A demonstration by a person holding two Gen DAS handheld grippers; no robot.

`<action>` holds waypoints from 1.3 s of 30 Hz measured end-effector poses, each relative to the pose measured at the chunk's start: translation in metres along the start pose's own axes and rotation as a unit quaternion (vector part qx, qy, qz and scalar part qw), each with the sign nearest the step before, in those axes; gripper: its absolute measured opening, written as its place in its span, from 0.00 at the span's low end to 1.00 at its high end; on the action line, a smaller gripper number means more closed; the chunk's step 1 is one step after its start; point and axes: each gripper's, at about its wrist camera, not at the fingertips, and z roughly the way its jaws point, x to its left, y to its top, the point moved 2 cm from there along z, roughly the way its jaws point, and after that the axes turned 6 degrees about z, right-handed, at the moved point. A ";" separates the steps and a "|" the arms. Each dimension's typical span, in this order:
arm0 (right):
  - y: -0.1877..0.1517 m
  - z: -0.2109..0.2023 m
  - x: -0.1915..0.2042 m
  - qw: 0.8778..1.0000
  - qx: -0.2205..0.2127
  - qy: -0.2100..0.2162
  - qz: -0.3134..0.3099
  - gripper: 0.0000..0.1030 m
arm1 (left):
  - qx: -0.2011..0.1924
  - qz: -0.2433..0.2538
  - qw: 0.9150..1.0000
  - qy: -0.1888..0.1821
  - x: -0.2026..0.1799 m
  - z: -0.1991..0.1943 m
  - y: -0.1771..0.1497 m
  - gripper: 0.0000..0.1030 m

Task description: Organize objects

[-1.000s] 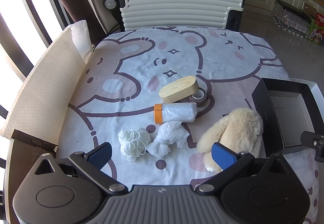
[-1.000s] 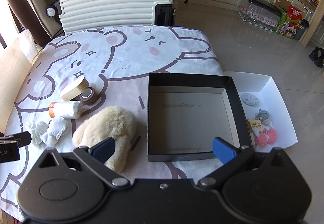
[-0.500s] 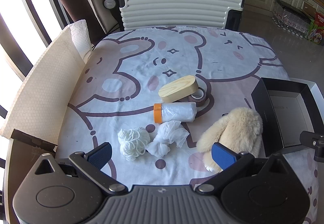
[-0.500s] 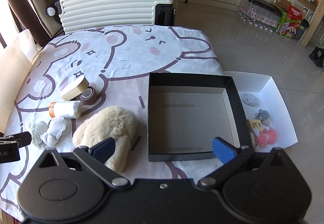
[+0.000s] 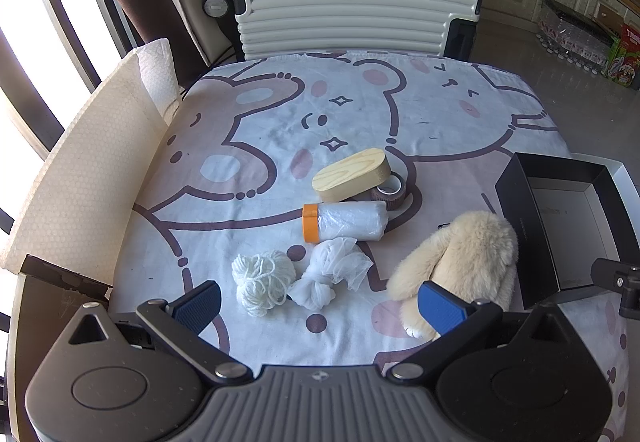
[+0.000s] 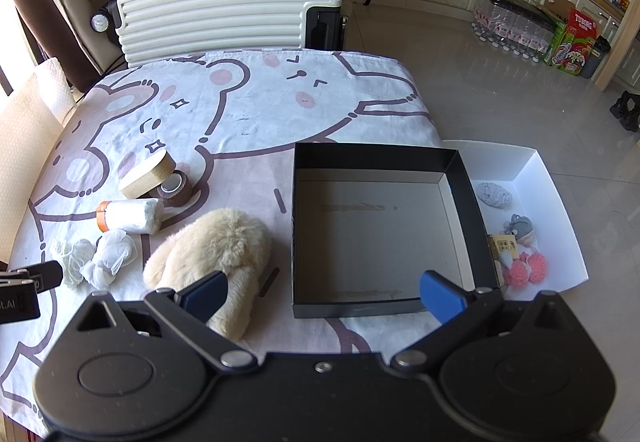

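1. The left tool (image 5: 318, 302) is wide open and holds nothing. It hangs over the near edge of the worktop (image 5: 260, 114), which has a bear-print cloth on it.
2. Just past the left tool's tips lie a ball of white yarn (image 5: 262, 280) and a bunch of white netting (image 5: 330, 274), touching each other.
3. The fluffy cream plush toy (image 5: 460, 262) lies right by the left tool's right finger (image 5: 440, 306).
4. A bit farther is a white roll with an orange cap (image 5: 344, 226). Behind it, a wooden oval box (image 5: 352, 174) leans on a brown tape roll (image 5: 390, 190).
5. The right tool (image 6: 322, 292) is wide open too, with nothing in it. The plush toy (image 6: 212, 246) sits by its left finger (image 6: 204, 294), and the black box (image 6: 372, 226) sits in front of it, between the two tips.
6. Only the right view shows the whole black box, open on top with nothing inside.
7. Only the right view shows the white tray (image 6: 532, 178) just right of the black box, past the worktop's edge. It holds a small gray thing, a little gray toy and pink knitted things.
8. The far half of the worktop is bare cloth with lots of room.
9. A white suitcase (image 6: 228, 10) stands behind the far edge. A white padded sheet (image 5: 84, 182) leans along the left edge.
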 end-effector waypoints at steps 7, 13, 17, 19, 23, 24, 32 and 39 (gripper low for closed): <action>0.000 0.000 0.000 1.000 0.001 -0.005 0.008 1.00 | -0.001 0.008 1.000 -0.007 0.000 0.000 0.000 1.00; -0.001 0.000 -0.001 1.000 0.001 -0.010 0.015 1.00 | -0.002 0.014 1.000 -0.011 -0.005 0.000 -0.008 1.00; -0.001 0.001 -0.001 1.000 0.002 -0.013 0.020 1.00 | -0.006 0.035 0.999 -0.027 -0.007 -0.001 -0.010 1.00; -0.001 0.001 -0.001 1.000 0.002 -0.015 0.023 1.00 | -0.006 0.038 0.999 -0.029 -0.009 -0.003 -0.011 1.00; -0.001 0.001 -0.001 0.999 0.002 -0.018 0.028 1.00 | -0.007 0.043 0.999 -0.033 -0.009 -0.003 -0.011 1.00; -0.001 0.002 -0.001 0.999 0.003 -0.019 0.029 1.00 | -0.007 0.044 0.998 -0.034 -0.009 -0.003 -0.011 1.00; -0.001 0.001 -0.002 0.999 0.003 -0.025 0.039 1.00 | -0.009 0.054 0.998 -0.042 -0.009 -0.003 -0.011 1.00; -0.001 0.002 -0.002 0.998 0.004 -0.031 0.049 1.00 | -0.010 0.063 0.997 -0.049 -0.010 -0.003 -0.012 1.00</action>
